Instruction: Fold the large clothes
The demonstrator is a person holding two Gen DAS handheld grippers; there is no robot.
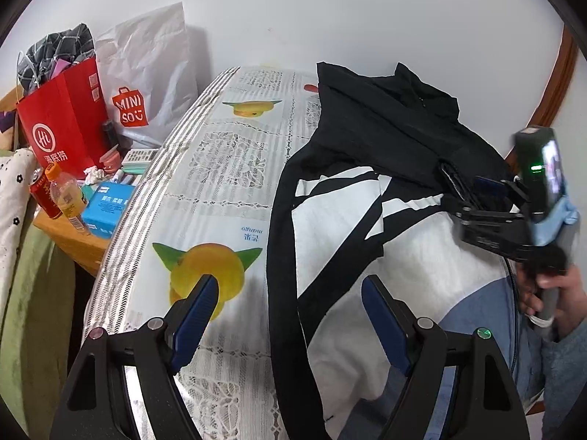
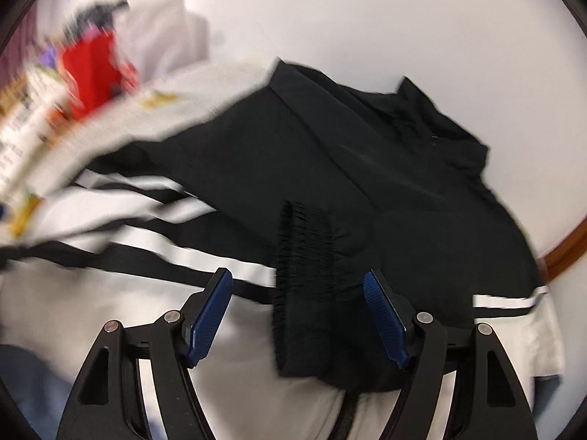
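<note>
A large black and white jacket point(image 1: 385, 128) lies spread on a bed covered with a fruit-print cloth point(image 1: 220, 154). Its black upper part is folded over the white body, which has black stripes. My left gripper point(image 1: 290, 293) hovers open above the jacket's black hem band, and its pads touch nothing. In the left wrist view my right gripper point(image 1: 455, 183), held by a hand point(image 1: 557, 289), sits at the jacket's right side. In the blurred right wrist view the right gripper point(image 2: 297, 282) is open. A ribbed black cuff point(image 2: 304, 256) lies loose between its blue pads point(image 2: 211, 315), on the jacket point(image 2: 367, 154).
A wooden side table point(image 1: 73, 242) to the left of the bed holds a red paper bag point(image 1: 66, 121), a white MINISO bag point(image 1: 146, 73), bottles point(image 1: 68, 194) and a blue box point(image 1: 106, 209). A white wall stands behind the bed, with a curved wooden rim point(image 1: 561, 77) at the right.
</note>
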